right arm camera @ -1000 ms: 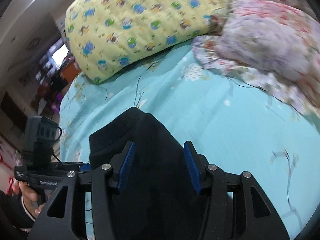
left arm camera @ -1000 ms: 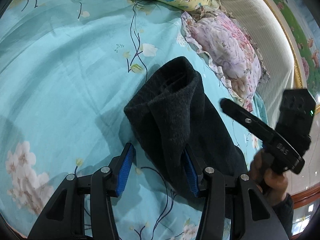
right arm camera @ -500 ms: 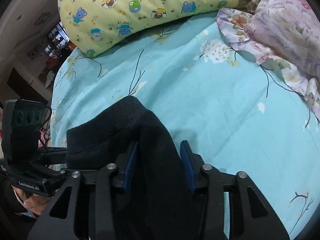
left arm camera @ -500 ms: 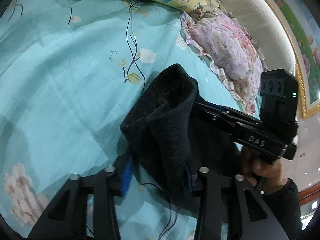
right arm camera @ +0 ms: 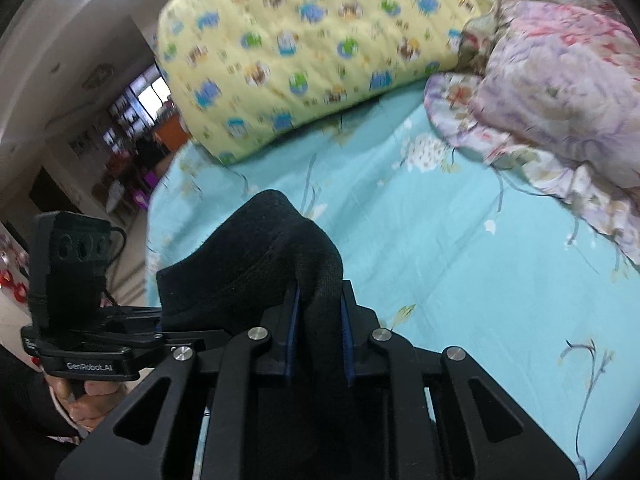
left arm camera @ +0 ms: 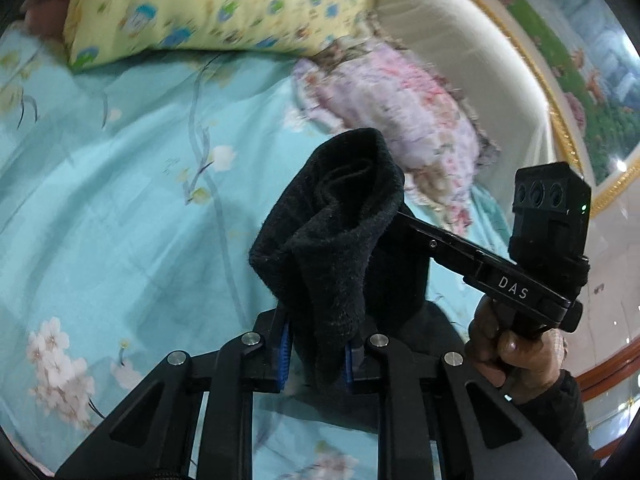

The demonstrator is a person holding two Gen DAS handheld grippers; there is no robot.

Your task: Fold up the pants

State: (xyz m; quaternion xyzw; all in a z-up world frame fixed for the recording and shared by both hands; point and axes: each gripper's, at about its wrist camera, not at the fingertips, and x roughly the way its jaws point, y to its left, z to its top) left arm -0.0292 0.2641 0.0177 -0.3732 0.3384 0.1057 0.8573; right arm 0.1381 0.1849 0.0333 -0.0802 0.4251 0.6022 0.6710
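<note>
The black knitted pants (left arm camera: pixel 336 240) are bunched and lifted above the turquoise floral bed sheet (left arm camera: pixel 120 220). My left gripper (left arm camera: pixel 316 344) is shut on one edge of the pants. My right gripper (right arm camera: pixel 318 332) is shut on the other edge of the pants (right arm camera: pixel 260 256). The right gripper's body shows in the left wrist view (left arm camera: pixel 500 276), its fingers hidden behind the cloth. The left gripper's body shows in the right wrist view (right arm camera: pixel 80 320). The lower part of the pants is hidden under the grippers.
A yellow cartoon-print pillow (right arm camera: pixel 312 52) lies at the head of the bed. A pink floral pillow (right arm camera: pixel 560 92) lies to its right. A cream headboard with a gold rim (left arm camera: pixel 480 60) stands behind them. A dark room opening (right arm camera: pixel 132 120) is at the left.
Both grippers have closed from open onto the pants and lifted the cloth off the sheet. The two grippers have come closer together.
</note>
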